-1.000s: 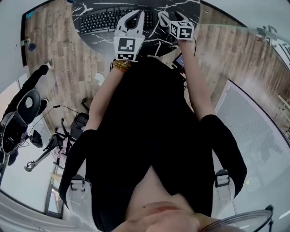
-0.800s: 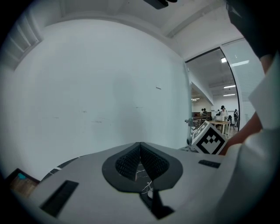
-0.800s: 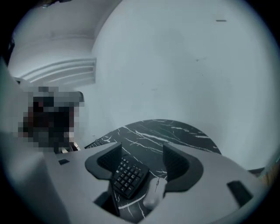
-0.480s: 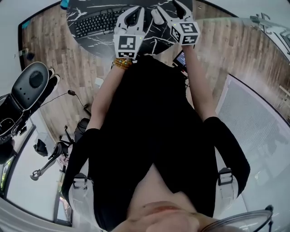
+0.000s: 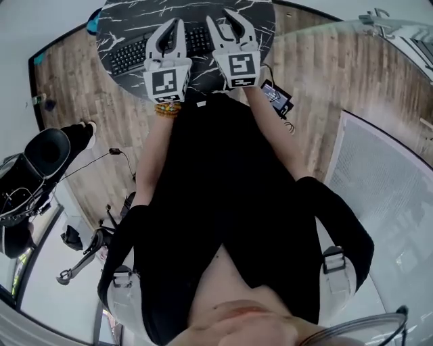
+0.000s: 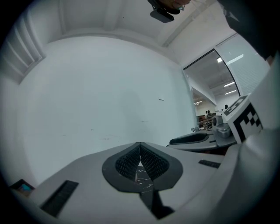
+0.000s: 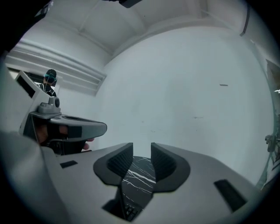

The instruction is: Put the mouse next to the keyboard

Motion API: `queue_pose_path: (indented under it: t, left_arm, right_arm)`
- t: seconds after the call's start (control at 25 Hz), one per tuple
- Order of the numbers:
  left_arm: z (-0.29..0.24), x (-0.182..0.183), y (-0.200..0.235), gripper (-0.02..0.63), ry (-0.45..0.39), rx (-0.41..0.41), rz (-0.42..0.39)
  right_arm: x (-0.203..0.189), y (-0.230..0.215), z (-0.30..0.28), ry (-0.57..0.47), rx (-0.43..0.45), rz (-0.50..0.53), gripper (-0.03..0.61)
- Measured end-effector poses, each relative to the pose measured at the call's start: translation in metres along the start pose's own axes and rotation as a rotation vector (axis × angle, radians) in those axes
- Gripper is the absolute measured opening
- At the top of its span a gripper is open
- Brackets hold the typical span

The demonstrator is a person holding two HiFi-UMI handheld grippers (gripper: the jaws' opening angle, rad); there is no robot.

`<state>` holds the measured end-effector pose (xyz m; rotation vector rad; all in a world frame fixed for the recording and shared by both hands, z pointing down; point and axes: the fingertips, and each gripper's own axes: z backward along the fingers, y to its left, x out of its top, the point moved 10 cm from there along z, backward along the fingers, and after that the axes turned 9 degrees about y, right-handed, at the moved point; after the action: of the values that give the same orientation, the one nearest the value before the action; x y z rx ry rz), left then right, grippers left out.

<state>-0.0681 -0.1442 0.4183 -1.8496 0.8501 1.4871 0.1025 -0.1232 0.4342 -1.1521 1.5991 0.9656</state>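
The left gripper (image 5: 172, 27) and right gripper (image 5: 221, 20) have both risen off the counter (image 5: 128, 20) since a second ago. They now cover the spot right of the keyboard (image 5: 127, 58) where the mouse lay, so I cannot tell where it is. The right gripper's fingers have just been closing but are still spread, with nothing between them. The left gripper's fingers are pressed together above the keyboard.

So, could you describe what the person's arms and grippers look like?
Both hand-held grippers, left and right, are pale grey with dark ribbed pads and a black-and-white marker cube. Short black sleeves; beaded bracelet on the left wrist. The right's jaws have just been closing, empty.
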Motion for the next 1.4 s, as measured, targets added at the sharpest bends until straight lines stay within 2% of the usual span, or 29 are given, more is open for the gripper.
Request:
queue_pose_path:
  t: [0.64, 0.88, 1.0, 1.2, 1.4]
  left_arm:
    - [0.023, 0.024, -0.004, 0.014, -0.061, 0.040, -0.042]
    - [0.020, 0.023, -0.007, 0.014, -0.055, 0.048, -0.046]
    - [0.020, 0.023, -0.007, 0.014, -0.056, 0.050, -0.045]
    - [0.018, 0.022, -0.013, 0.014, -0.050, 0.048, -0.069]
    - [0.020, 0.018, -0.012, 0.014, -0.040, 0.056, -0.052]
  right_arm:
    - [0.031, 0.000, 0.033, -0.191, -0.094, -0.007, 0.074]
    - [0.041, -0.005, 0.044, -0.221, -0.095, -0.035, 0.066]
    - [0.046, -0.004, 0.045, -0.240, -0.084, -0.018, 0.063]
    - [0.044, -0.005, 0.047, -0.228, -0.071, -0.063, 0.060]
    - [0.043, -0.003, 0.047, -0.221, -0.074, -0.057, 0.055]
